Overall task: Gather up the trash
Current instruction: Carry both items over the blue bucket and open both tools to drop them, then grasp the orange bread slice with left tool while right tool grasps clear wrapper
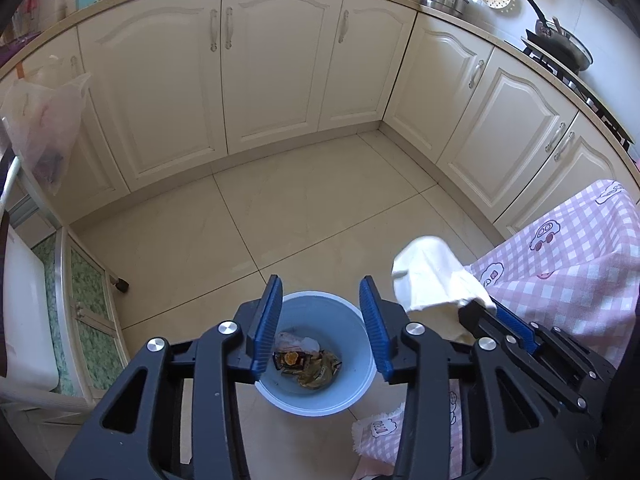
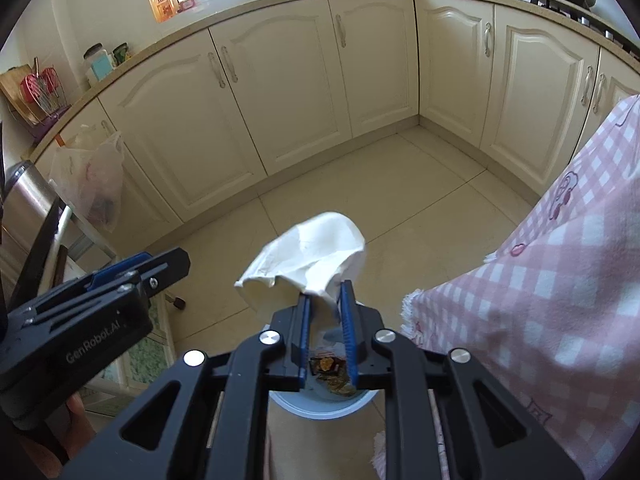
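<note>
A light-blue bin stands on the tiled floor, with crumpled wrappers lying in its bottom. My left gripper hangs over the bin, jaws open, nothing between its blue pads. To its right, my right gripper is shut on a crumpled white tissue. In the right wrist view the tissue sticks up out of the right gripper, pinched between both pads, directly above the bin and its wrappers. The left gripper shows at the left side there.
A pink checked cloth drapes down at the right, close to the bin. Cream cabinets wrap around the floor. A plastic bag hangs at the left above a wheeled cart. A pan sits on the stove.
</note>
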